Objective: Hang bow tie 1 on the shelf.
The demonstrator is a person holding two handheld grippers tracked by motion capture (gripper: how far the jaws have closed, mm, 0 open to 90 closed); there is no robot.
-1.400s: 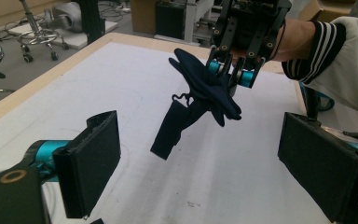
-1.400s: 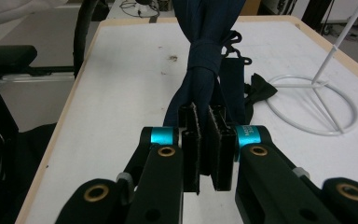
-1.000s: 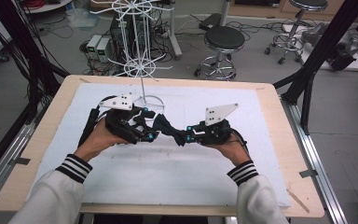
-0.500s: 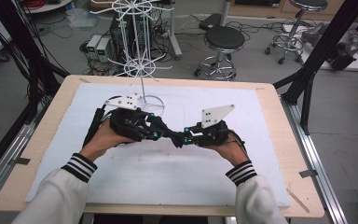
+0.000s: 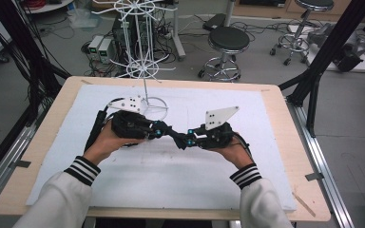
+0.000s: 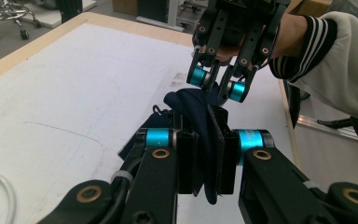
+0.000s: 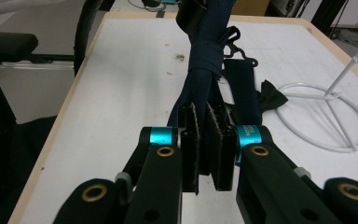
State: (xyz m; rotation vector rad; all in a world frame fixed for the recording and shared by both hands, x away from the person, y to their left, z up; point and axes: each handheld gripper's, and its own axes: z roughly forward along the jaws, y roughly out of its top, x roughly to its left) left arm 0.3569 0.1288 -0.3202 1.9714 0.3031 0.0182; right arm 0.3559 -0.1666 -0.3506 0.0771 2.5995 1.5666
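A dark blue strap (image 5: 176, 137), knotted near its middle, runs left to right between the two grippers, just above the table's centre. A white sheet (image 5: 171, 175) covers the wooden table (image 5: 285, 156); a white wire stand (image 5: 145, 71) rises at its far side, with stools and cables on the floor beyond. The left gripper (image 6: 207, 158) has just closed its jaws, and they now pinch one end of the strap. The right gripper (image 7: 204, 144) has its jaws pressed on the other end. More strap with a black hook (image 7: 235, 35) lies on the sheet below.
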